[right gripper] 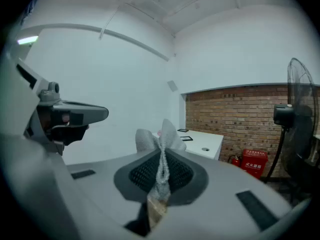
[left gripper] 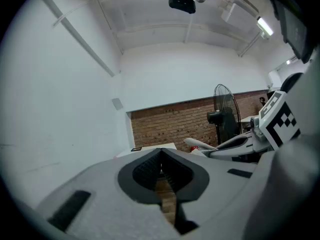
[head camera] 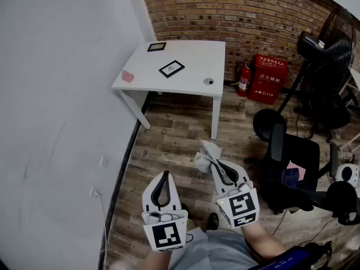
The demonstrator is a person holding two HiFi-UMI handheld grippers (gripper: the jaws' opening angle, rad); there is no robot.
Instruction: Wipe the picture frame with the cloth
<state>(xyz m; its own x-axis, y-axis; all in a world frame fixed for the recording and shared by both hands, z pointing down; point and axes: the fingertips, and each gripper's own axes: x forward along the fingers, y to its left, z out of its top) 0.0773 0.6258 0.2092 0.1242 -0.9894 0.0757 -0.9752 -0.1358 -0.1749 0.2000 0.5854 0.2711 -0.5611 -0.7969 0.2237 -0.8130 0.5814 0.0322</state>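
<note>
Picture frame point(head camera: 171, 68) lies flat mid-counter, black border, tilted; the print inside is too small to read. Second frame point(head camera: 157, 46) lies near the far edge by the brick wall point(head camera: 236, 10), also too small to read. Both sit on the white counter point(head camera: 191, 55), well apart from both tools. A pink item point(head camera: 128, 76) is at the counter's left edge and a small round item point(head camera: 208, 81) at the front edge; I can't tell what either is.

Cloth point(head camera: 205, 156) is whitish-grey and bunched, pinched in the right tool point(head camera: 216, 165). In the right gripper view the jaws are pressed on the cloth point(right gripper: 161, 149), which runs down between the pads and fans out above them. The cloth covers the counter's near-left part there, with the frames only small dark shapes beyond. The right tool point(right gripper: 162, 156) is held over the wood floor point(head camera: 169, 139).

The left tool point(head camera: 164, 174) has its jaws pressed together with nothing between them. In the left gripper view the left tool point(left gripper: 161, 154) body blocks most of the counter, leaving only a sliver.

The person is cut off at the bottom edge. To the right stand a red fire extinguisher point(head camera: 243, 79), a red box point(head camera: 268, 77), a standing fan point(head camera: 329, 44) partly out of frame, and a black office chair point(head camera: 287, 167).
</note>
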